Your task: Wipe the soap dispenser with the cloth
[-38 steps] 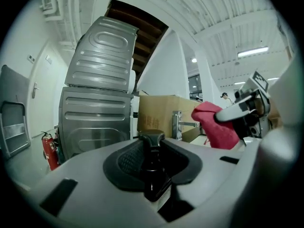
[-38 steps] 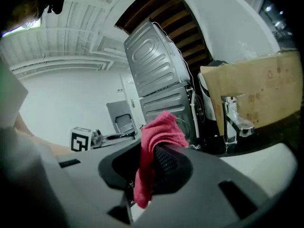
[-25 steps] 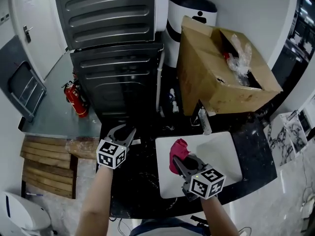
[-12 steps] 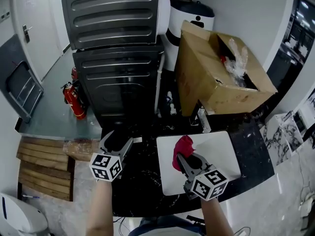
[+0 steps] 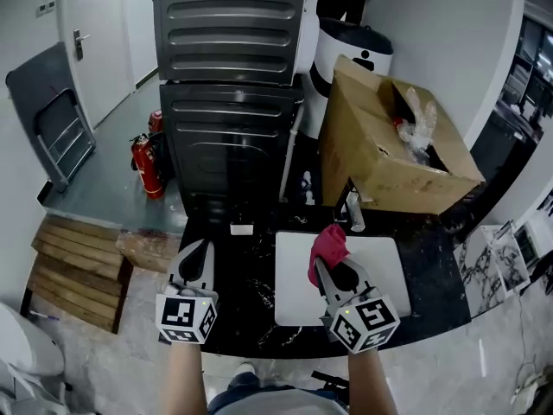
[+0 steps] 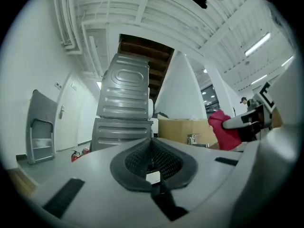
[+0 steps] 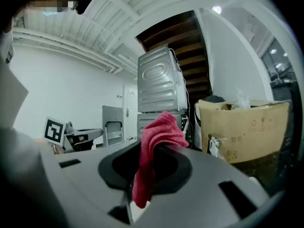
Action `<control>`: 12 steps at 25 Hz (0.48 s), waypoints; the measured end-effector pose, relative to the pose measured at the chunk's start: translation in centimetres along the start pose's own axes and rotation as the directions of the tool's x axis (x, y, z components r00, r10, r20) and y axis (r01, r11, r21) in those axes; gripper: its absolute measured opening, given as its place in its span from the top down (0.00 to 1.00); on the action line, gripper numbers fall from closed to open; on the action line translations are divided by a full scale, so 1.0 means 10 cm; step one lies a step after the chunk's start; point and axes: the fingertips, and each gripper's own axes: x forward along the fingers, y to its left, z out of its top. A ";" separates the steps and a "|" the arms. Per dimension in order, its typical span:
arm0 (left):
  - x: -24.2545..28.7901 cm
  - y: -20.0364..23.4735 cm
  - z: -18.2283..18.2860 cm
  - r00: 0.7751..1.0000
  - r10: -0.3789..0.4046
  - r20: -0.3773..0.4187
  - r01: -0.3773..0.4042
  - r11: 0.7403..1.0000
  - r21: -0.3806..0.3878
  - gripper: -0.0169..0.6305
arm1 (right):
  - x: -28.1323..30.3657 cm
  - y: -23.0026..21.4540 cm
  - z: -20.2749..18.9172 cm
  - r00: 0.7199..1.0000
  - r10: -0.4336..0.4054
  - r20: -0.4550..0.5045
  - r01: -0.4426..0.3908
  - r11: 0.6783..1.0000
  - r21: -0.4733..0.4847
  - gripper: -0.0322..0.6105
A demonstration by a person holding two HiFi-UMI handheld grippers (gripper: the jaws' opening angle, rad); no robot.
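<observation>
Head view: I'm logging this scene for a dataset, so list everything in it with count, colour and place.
machines: two, grey, stacked behind the counter
box: one, brown cardboard, open, back right of the counter
dispenser: one, pale, at the box's foot
counter: one, black
board: one, white, on the counter
cloth: one, red, above the board
extinguisher: one, red, on the floor left of the machines
pallet: one, wooden, on the floor at left
left gripper: one, grey, shut and empty, at the counter's left edge
right gripper: one, grey, shut on the cloth
</observation>
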 end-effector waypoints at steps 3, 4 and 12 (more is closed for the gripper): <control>-0.19 -0.24 0.13 1.000 0.023 0.005 -0.023 0.999 0.023 0.95 | -0.22 0.04 0.11 1.000 0.012 0.021 -0.011 0.999 -0.050 0.86; -0.26 -0.31 0.18 0.999 0.032 0.010 -0.032 0.999 0.030 0.95 | -0.29 0.05 0.15 1.000 0.011 0.029 -0.009 0.997 -0.071 0.86; -0.96 -0.72 0.40 0.992 0.121 0.023 -0.123 0.989 0.082 0.95 | -0.81 0.21 0.30 0.997 0.047 0.061 -0.034 0.979 -0.202 0.86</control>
